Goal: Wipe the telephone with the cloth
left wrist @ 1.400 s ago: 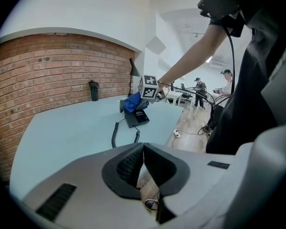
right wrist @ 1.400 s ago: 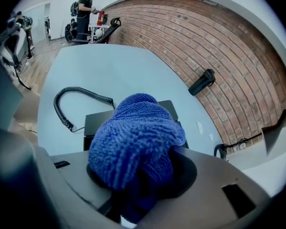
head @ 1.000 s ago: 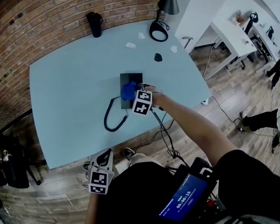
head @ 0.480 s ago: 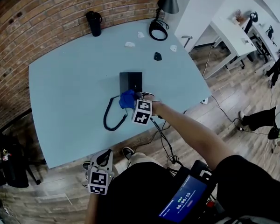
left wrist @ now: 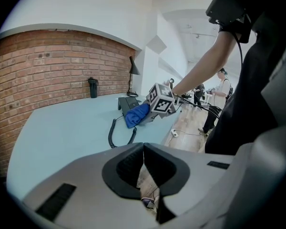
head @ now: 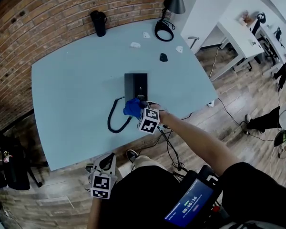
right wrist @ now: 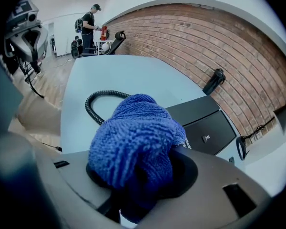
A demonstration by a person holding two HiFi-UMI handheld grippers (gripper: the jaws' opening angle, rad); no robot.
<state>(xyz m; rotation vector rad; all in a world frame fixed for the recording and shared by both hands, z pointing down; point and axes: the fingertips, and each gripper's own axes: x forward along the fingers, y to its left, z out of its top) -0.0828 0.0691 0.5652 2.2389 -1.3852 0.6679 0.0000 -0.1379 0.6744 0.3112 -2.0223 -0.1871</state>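
Note:
The black telephone [head: 136, 85] lies flat near the middle of the light blue table [head: 71, 89], with its coiled cord [head: 113, 119] looping toward the near edge. My right gripper [head: 139, 109] is shut on a bunched blue cloth [head: 132, 107], which rests at the phone's near end. In the right gripper view the cloth [right wrist: 133, 147] fills the jaws, with the telephone [right wrist: 205, 125] just beyond it. My left gripper [head: 105, 166] hangs low below the table's near edge, its jaws pressed together with nothing in them. The left gripper view shows the cloth [left wrist: 136, 115] from afar.
A black tumbler [head: 99, 23] stands at the far edge by the brick wall. A desk lamp [head: 168, 13] stands at the far right corner, with a small black object [head: 163, 57] and small white bits [head: 135, 45] near it. Cables [head: 169, 142] hang off the near edge.
My right gripper has dragged the cloth along the telephone toward me, from its middle to its near end. The left gripper has stayed where it was.

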